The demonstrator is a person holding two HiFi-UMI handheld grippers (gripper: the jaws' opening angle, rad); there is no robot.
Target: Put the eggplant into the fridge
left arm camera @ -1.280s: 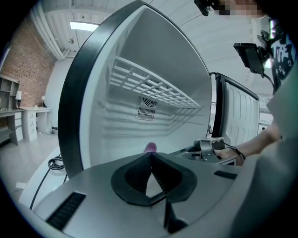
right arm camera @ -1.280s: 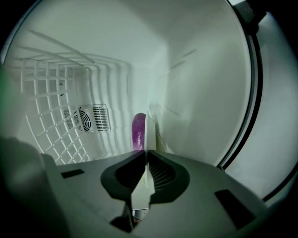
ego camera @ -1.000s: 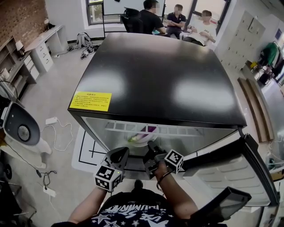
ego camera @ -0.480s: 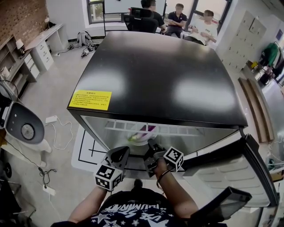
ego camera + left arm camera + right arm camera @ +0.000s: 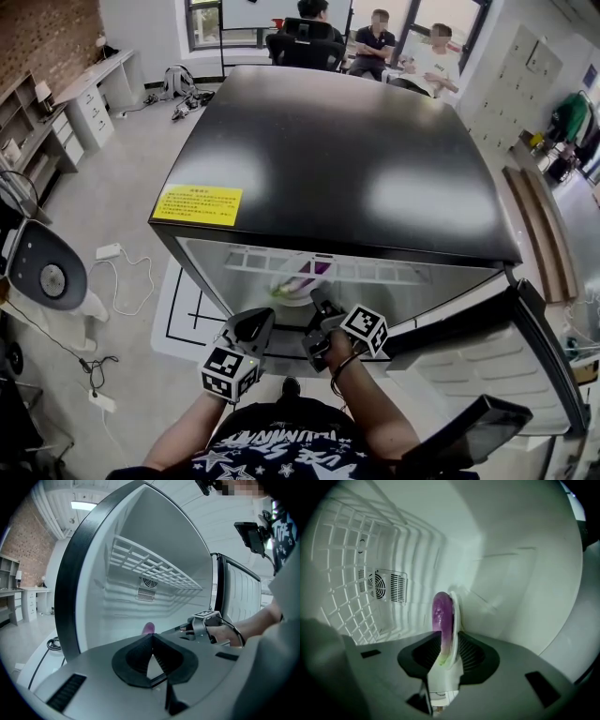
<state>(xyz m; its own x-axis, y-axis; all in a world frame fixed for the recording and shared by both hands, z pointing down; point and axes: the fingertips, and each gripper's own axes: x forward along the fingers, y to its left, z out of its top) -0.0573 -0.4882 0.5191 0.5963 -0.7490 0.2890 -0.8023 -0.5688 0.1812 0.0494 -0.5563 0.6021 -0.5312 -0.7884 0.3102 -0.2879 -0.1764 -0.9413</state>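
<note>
The purple eggplant (image 5: 442,615) lies on a white plate (image 5: 455,613), which I see edge-on inside the fridge's white compartment. My right gripper (image 5: 447,645) is shut on the plate's near rim. From the head view, plate (image 5: 291,292) and eggplant (image 5: 312,273) sit just inside the open fridge (image 5: 328,159), under its wire shelf (image 5: 272,264), with the right gripper (image 5: 319,307) at the opening. My left gripper (image 5: 251,330) hangs beside it outside the fridge, shut with nothing in it (image 5: 150,638). The eggplant's tip (image 5: 149,628) shows past its jaws.
The fridge door (image 5: 487,361) stands open at the right. A yellow label (image 5: 199,204) marks the black top's front left corner. On the floor at left are a white appliance (image 5: 45,274), cables and a white mat (image 5: 187,314). Several people sit behind the fridge.
The right gripper with the plate has edged slightly further toward the fridge opening. The left gripper has barely moved.
</note>
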